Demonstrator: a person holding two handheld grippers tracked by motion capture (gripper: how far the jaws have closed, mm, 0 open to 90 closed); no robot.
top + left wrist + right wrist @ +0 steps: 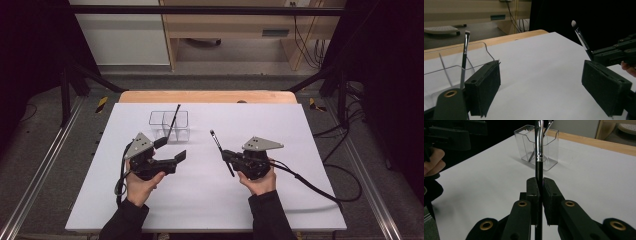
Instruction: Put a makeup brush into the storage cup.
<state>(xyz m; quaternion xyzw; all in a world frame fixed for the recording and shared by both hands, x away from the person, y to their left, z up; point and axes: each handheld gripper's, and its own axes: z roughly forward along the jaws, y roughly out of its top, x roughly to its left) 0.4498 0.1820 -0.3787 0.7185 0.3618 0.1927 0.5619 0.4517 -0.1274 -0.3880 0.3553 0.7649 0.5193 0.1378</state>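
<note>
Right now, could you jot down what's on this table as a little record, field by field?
surface: white table
container: clear holder, two compartments, upright at the far side
in container: one brush, leaning
left gripper: open, holding nothing, beside the container
right gripper: shut on a second brush, bristle tip raised
hands: one on each gripper

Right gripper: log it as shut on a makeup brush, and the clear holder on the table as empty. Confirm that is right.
Not quite. The right gripper is shut on a makeup brush, but the clear holder is not empty: a second brush stands in it, as the high view shows.
</note>
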